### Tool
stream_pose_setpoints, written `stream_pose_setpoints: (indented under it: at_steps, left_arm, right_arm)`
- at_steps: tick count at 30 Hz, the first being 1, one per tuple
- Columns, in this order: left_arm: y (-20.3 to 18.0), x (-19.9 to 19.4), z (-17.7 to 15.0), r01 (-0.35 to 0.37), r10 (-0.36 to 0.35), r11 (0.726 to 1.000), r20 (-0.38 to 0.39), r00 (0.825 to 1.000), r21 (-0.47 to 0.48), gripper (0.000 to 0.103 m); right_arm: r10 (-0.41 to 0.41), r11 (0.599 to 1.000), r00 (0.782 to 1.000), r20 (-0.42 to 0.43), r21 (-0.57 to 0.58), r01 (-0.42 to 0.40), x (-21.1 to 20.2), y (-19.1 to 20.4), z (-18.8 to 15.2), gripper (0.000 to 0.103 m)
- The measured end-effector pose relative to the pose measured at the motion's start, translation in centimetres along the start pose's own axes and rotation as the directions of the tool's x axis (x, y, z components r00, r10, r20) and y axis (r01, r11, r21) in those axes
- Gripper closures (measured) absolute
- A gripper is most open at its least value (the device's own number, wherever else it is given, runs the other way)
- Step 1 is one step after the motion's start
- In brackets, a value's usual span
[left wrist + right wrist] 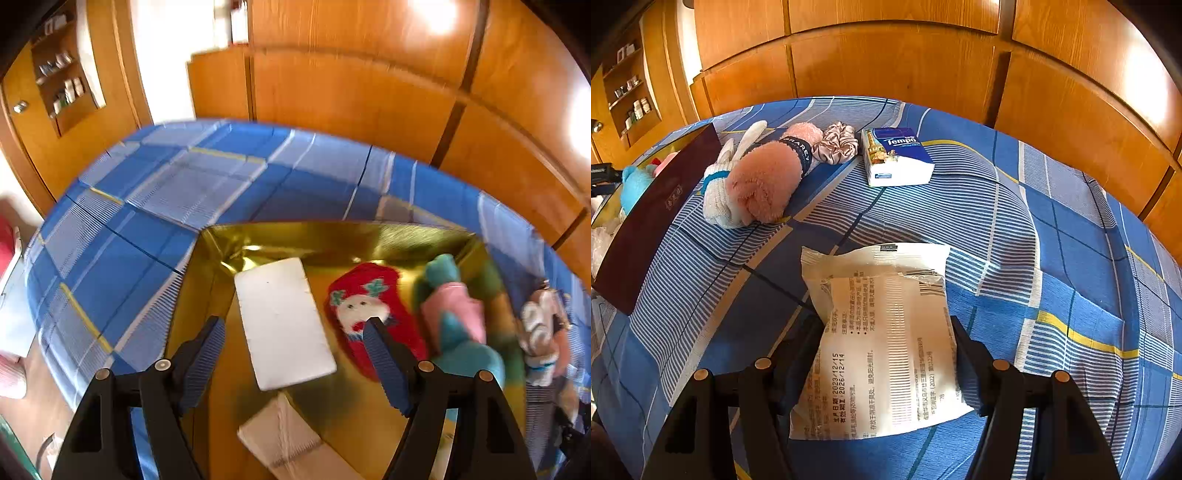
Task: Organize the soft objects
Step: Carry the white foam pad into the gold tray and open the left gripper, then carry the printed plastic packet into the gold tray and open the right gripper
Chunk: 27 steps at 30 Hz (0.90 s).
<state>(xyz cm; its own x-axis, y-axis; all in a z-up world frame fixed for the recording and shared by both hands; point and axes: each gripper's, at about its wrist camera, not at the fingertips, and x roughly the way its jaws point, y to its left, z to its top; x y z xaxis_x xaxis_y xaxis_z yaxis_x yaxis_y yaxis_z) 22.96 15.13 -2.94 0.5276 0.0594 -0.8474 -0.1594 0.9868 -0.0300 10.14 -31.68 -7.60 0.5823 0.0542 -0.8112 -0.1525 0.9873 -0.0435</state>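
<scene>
My left gripper (295,332) is open and empty above a gold-lined box (369,236). Inside the box lie a white foam block (282,321), a red Christmas sock (369,314), a teal and pink plush toy (454,325) and a pale packet (291,439). My right gripper (886,332) is shut on a white plastic packet (882,339) with printed text, held over the blue checked bedsheet (1052,240). Further back on the sheet lie pink fluffy socks (761,184), a satin scrunchie (836,142) and a Tempo tissue pack (895,155).
The box's dark maroon outer wall (646,225) stands at the left in the right wrist view. Wooden wardrobe doors (886,62) rise behind the bed. A shelf niche (62,74) with small bottles is at far left. More soft items (543,328) lie right of the box.
</scene>
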Motion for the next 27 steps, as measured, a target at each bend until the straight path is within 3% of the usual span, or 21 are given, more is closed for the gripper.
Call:
stream_pose_setpoints:
  at_steps: [6,11,18,27]
  left_arm:
    - [-0.6,-6.1,-3.0,0.017,-0.013,0.999,0.137,0.991,-0.029,0.025]
    - [-1.9,-9.4,-6.5,0.023,-0.022,1.0,0.204,0.979,-0.006,0.025]
    - [-3.8,-11.9,-10.2,0.014,-0.019,1.0,0.244,0.969,0.023,0.022]
    - [-4.7,-12.9,-12.3,0.016,-0.024,0.999,0.251,0.968,0.033,0.021]
  right_arm:
    - [-0.001,1.0,1.0,-0.001,0.001,0.001,0.0,0.0,0.0,0.036]
    - [-0.002,1.0,1.0,-0.002,0.005,0.002,0.0,0.0,0.0,0.035]
    - [-0.008,1.0,1.0,-0.004,0.001,0.008,0.0,0.0,0.0,0.036]
    - [-0.036,0.999,0.999,0.004,-0.032,0.036,0.0,0.5,0.0,0.036]
